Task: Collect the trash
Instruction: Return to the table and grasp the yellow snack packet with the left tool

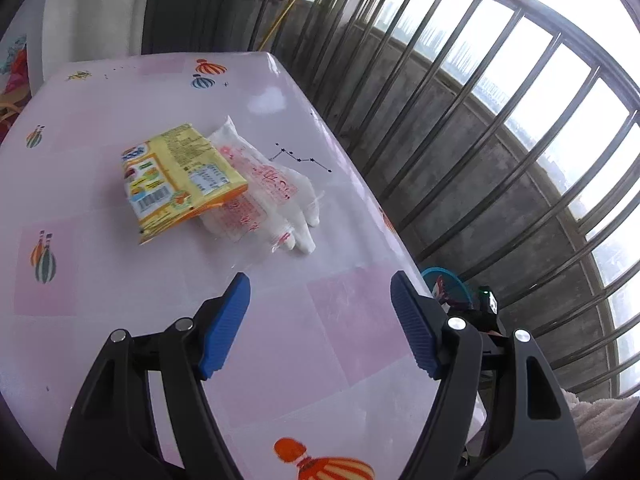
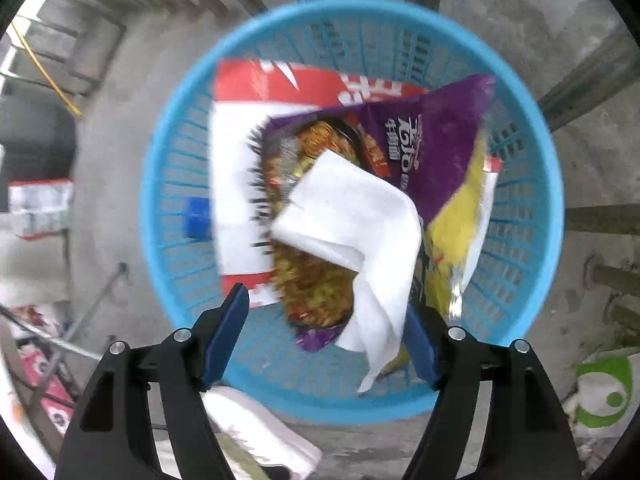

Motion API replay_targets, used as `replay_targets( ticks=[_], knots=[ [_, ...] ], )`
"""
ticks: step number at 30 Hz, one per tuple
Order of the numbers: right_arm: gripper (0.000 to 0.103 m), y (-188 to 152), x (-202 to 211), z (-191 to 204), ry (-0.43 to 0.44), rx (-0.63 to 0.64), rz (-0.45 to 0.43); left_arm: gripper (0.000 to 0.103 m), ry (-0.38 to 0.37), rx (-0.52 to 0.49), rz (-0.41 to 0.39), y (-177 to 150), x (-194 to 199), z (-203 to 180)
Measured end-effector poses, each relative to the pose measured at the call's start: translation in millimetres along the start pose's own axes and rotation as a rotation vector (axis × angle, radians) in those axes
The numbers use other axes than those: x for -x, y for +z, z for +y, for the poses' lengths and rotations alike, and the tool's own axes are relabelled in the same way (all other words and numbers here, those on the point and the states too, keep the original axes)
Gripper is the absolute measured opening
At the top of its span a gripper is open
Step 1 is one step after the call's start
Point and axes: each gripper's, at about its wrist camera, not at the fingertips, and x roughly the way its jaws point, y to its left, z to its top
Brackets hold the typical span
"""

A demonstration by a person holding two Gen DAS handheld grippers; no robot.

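Observation:
In the left wrist view a yellow snack wrapper [image 1: 180, 176] lies on a white and red plastic bag [image 1: 272, 196] on the pink table [image 1: 120, 288]. My left gripper [image 1: 320, 320] is open and empty, above the table a little short of them. In the right wrist view my right gripper [image 2: 328, 344] is open above a blue basket [image 2: 172, 184] on the concrete floor. The basket holds a purple noodle packet [image 2: 432, 140], a red and white packet [image 2: 240, 168] and a yellow wrapper [image 2: 460, 232]. A white tissue [image 2: 352, 224] sits on top, close to my right finger.
The table's right edge runs along a metal balcony railing [image 1: 500, 152]. The blue basket [image 1: 448, 280] shows just past that edge. Red and white packs [image 2: 40, 204] and a green and white bag [image 2: 604, 392] lie on the floor around the basket.

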Motion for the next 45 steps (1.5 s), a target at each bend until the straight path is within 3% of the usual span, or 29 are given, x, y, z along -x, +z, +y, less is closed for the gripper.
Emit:
replay_targets(
  ticks=[3,7,9,11,13,15,18,23,27,33,36,39,41,45],
  knots=[
    [0.074,-9,19,-5,0.084,-0.040,-0.024,0.068,0.002,0.014,-0.019,-6,14,8],
    [0.074,-20,38,-29,0.119,-0.068,-0.069,0.068,0.007,0.038,-0.038,-15,31,21],
    [0.076,-27,54,-35,0.270,-0.085,-0.119,0.068,0.010,0.051,-0.048,-19,40,28],
    [0.083,-26,68,-44,0.341,-0.108,-0.159,0.068,0.014,0.059,-0.061,-24,49,33],
    [0.083,-30,70,-41,0.295,-0.125,-0.172,0.069,0.018,0.067,-0.073,-26,55,38],
    [0.083,-35,76,-41,0.161,-0.131,-0.181,0.069,0.023,0.077,-0.085,-28,61,43],
    [0.083,-43,92,-32,0.074,-0.081,-0.241,0.069,0.031,0.093,-0.100,-29,68,51],
    [0.083,-47,134,-11,0.063,-0.022,-0.400,0.069,0.066,0.106,-0.119,-29,76,64],
    [0.080,-54,185,41,0.170,0.073,-0.505,0.069,0.100,0.113,-0.143,-24,80,77],
    [0.078,-81,239,170,0.373,0.332,-0.496,0.069,0.144,0.088,-0.180,-3,76,89],
    [0.078,-101,246,242,0.505,0.467,-0.420,0.069,0.148,0.090,-0.199,14,66,97],
    [0.078,-120,229,311,0.594,0.572,-0.286,0.069,0.144,0.116,-0.181,30,47,108],
    [0.078,-130,211,353,0.599,0.612,-0.215,0.069,0.144,0.140,-0.153,39,30,117],
    [0.077,-145,170,420,0.557,0.687,-0.118,0.056,0.118,0.212,-0.085,52,-2,136]
  ],
)
